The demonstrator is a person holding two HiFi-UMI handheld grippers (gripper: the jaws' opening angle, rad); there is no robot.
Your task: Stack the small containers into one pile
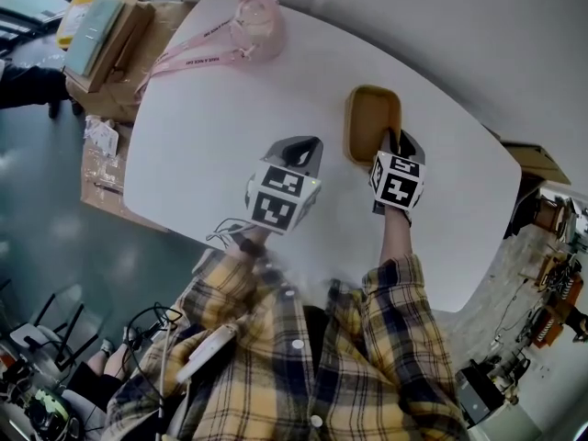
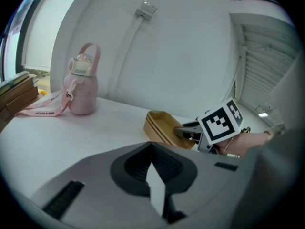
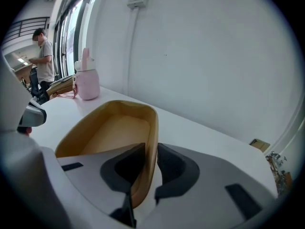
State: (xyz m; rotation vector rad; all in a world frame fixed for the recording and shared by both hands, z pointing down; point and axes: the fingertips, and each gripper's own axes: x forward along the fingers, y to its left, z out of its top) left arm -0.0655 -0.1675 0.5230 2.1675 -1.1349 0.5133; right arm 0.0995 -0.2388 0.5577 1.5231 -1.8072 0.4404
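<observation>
A tan, rounded-rectangle container (image 1: pixel 367 118) sits on the white table (image 1: pixel 211 145) right of centre. In the left gripper view its side (image 2: pixel 159 125) shows two rim lines, like nested pieces. My right gripper (image 1: pixel 397 141) is at its near end. In the right gripper view (image 3: pixel 151 147) the container's wall (image 3: pixel 114 128) stands between the jaws, with a thin gap on the right side, so the jaws are open around the rim. My left gripper (image 1: pixel 299 150) hovers over bare table to the left of the container. Its jaws (image 2: pixel 153 147) are shut with nothing in them.
A pink bottle (image 1: pixel 257 26) with a printed strap stands at the table's far end. Cardboard boxes (image 1: pixel 110 35) sit beyond the table's left corner. A person (image 3: pixel 45 63) stands far off at the left. A white wall runs behind the table.
</observation>
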